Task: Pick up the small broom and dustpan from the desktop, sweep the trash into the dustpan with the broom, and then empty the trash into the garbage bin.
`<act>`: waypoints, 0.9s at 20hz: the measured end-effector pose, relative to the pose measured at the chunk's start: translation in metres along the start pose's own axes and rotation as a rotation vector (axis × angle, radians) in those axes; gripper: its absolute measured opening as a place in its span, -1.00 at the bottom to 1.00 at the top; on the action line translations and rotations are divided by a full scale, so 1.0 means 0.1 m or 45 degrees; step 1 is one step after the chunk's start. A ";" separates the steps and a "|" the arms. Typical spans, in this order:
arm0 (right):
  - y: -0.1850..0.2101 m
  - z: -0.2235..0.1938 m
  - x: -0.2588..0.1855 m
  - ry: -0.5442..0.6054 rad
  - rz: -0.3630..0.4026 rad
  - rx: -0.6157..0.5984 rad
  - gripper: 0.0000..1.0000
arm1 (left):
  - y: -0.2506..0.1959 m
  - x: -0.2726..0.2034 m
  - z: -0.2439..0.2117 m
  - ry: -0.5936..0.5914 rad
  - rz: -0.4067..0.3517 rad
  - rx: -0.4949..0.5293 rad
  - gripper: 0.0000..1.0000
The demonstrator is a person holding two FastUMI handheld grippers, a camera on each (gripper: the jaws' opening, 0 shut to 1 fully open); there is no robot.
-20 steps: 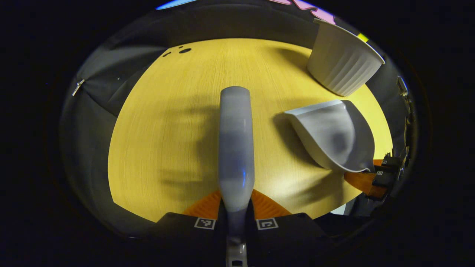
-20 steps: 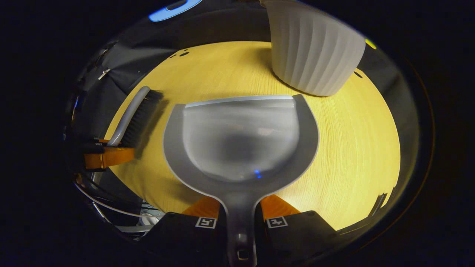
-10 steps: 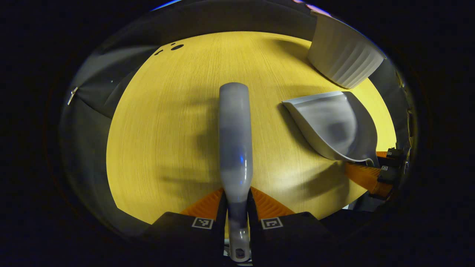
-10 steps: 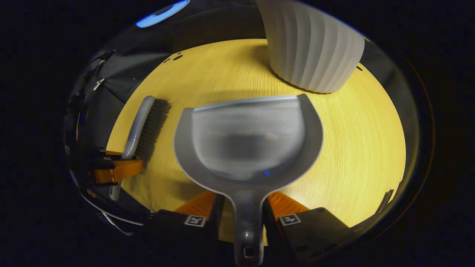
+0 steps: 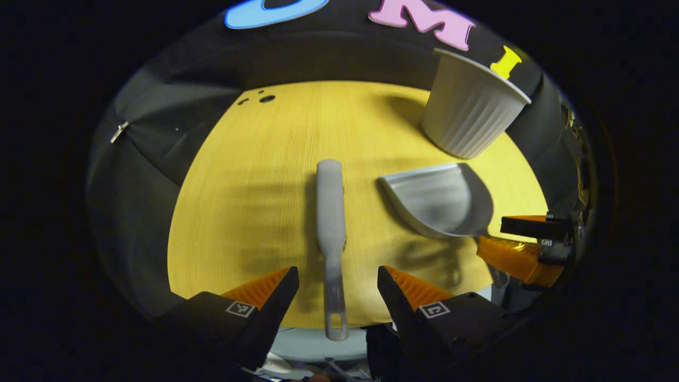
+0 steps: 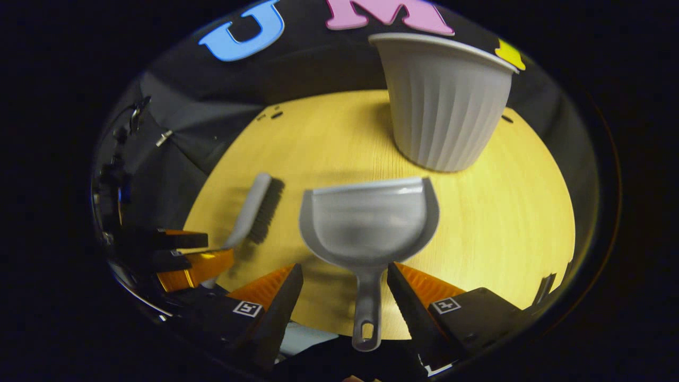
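In the left gripper view, the left tongs (image 5: 338, 281) are spread wide, with the broom (image 5: 331, 212) lying on the counter (image 5: 238, 201) between the two fingers and touching neither. Its handle end, with a hanging hole, reaches past the near edge of the counter. To the right of the broom lies the dustpan (image 5: 437, 204), its open lip turned toward the broom. Beyond the dustpan, near the far right edge of the counter, stands the ribbed garbage bin (image 5: 469, 114), upright. The right tongs (image 5: 522, 241) show at the right edge of the counter, by the dustpan's handle.

In the right gripper view, the right tongs (image 6: 345, 286) are also spread apart, the dustpan's (image 6: 368, 223) handle lying free between the fingers and overhanging the near edge of the counter (image 6: 504, 212). The pan's lip points toward the garbage bin (image 6: 443, 101), which stands just beyond it near the far edge. The broom (image 6: 257, 209) lies left of the dustpan, bristles facing it, and the left tongs (image 6: 180, 254) sit at the broom's handle near the counter's left edge.
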State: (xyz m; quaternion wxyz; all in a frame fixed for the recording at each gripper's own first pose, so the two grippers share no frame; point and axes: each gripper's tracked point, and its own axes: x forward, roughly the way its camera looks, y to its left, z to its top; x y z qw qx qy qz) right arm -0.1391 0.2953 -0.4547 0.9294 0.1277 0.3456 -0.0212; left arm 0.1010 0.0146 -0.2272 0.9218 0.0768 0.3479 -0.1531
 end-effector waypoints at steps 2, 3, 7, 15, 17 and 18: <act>0.01 0.30 -0.28 -0.155 -0.013 -0.052 0.98 | -0.01 -0.32 0.19 -0.167 0.020 -0.029 0.93; 0.01 0.43 -0.41 -0.231 -0.014 -0.069 0.98 | -0.02 -0.48 0.28 -0.251 0.027 -0.049 0.92; 0.19 0.81 -0.93 -0.477 0.019 -0.109 0.98 | -0.10 -1.20 0.58 -0.575 0.028 -0.102 0.92; 0.54 1.15 -1.70 -0.898 0.083 -0.234 0.97 | -0.19 -2.17 0.67 -1.088 0.211 -0.059 0.91; 0.53 1.09 -1.91 -0.950 0.062 -0.262 0.97 | -0.27 -2.28 0.57 -1.113 0.179 -0.094 0.91; 0.54 1.05 -1.95 -0.968 0.053 -0.283 0.97 | -0.32 -2.34 0.53 -1.115 0.159 -0.114 0.91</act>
